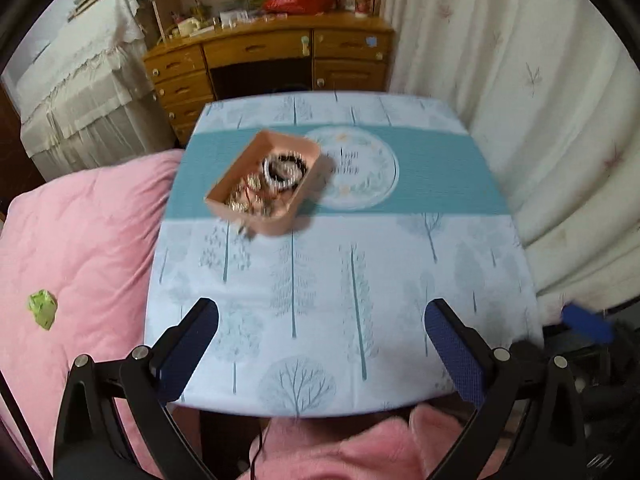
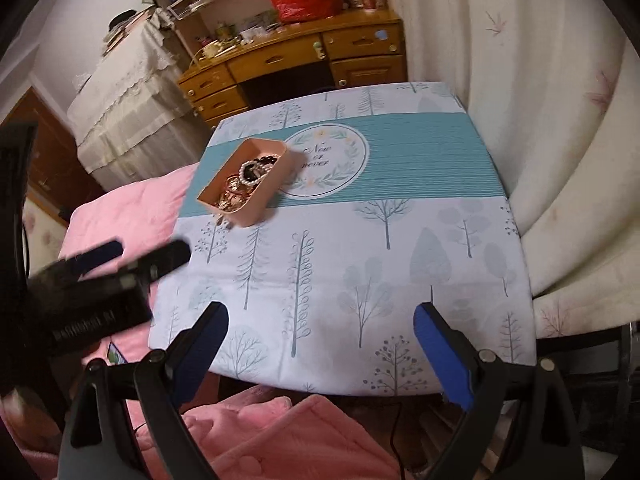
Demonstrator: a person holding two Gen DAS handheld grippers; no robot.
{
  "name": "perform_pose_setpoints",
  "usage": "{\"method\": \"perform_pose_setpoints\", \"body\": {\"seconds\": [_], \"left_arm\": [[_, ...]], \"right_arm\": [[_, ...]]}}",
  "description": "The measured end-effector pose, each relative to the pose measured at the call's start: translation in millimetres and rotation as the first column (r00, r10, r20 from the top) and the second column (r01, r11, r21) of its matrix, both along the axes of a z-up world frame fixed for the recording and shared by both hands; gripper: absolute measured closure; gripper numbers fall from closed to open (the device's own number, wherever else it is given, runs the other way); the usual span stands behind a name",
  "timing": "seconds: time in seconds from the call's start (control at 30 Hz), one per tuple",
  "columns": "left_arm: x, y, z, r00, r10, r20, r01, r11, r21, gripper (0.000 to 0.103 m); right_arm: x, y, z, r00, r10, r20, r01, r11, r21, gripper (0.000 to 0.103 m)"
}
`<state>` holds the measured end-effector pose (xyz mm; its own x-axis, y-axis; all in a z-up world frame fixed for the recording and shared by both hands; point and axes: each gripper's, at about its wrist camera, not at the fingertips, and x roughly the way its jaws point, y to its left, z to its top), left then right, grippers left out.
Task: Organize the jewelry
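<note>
A pink open box (image 1: 280,151) (image 2: 275,151) sits on the teal band of the tablecloth, left of the round printed emblem. Inside lie a pearl bracelet (image 1: 280,172) (image 2: 253,169), dark beads and a heap of gold-coloured jewelry (image 1: 248,200) (image 2: 232,200). A small piece (image 1: 244,230) rests on the cloth just in front of the box. My left gripper (image 1: 320,320) hangs open over the near part of the table, nothing between its fingers. My right gripper (image 2: 320,324) is open too and empty, also well short of the box. The left gripper (image 2: 136,256) shows blurred at the left of the right wrist view.
The small table (image 1: 400,280) (image 2: 400,240) has a tree-print cloth. A pink quilt (image 1: 80,240) (image 2: 120,216) lies to its left with a green scrap (image 1: 42,308). Cream curtains (image 1: 520,100) hang on the right. A cluttered wooden desk (image 1: 272,52) stands behind. Pink fabric (image 2: 280,432) is below.
</note>
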<state>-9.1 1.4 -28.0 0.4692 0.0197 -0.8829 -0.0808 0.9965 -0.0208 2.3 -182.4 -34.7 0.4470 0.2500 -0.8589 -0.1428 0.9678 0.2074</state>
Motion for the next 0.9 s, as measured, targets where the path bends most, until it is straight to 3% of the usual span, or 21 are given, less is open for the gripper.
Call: {"method": "perform_pose_setpoints", "body": {"seconds": [0.07,0.27,0.9], "left_arm": [[0,0,-2,1.000,0.003,-0.006,-0.003,1.000,-0.009,0.001],[0,0,4,0.999,0.032,0.020,-0.032,0.999,0.010,0.001],[-10,-10,12,0.996,0.081,0.042,-0.083,0.996,0.045,0.001]], "right_arm": [[3,2,4,1.000,0.008,0.026,-0.007,1.000,-0.017,0.000],[5,3,12,0.997,0.027,0.074,-0.024,0.999,-0.038,0.000],[7,-6,16,0.992,0.079,0.096,-0.076,0.997,-0.034,0.000]]}}
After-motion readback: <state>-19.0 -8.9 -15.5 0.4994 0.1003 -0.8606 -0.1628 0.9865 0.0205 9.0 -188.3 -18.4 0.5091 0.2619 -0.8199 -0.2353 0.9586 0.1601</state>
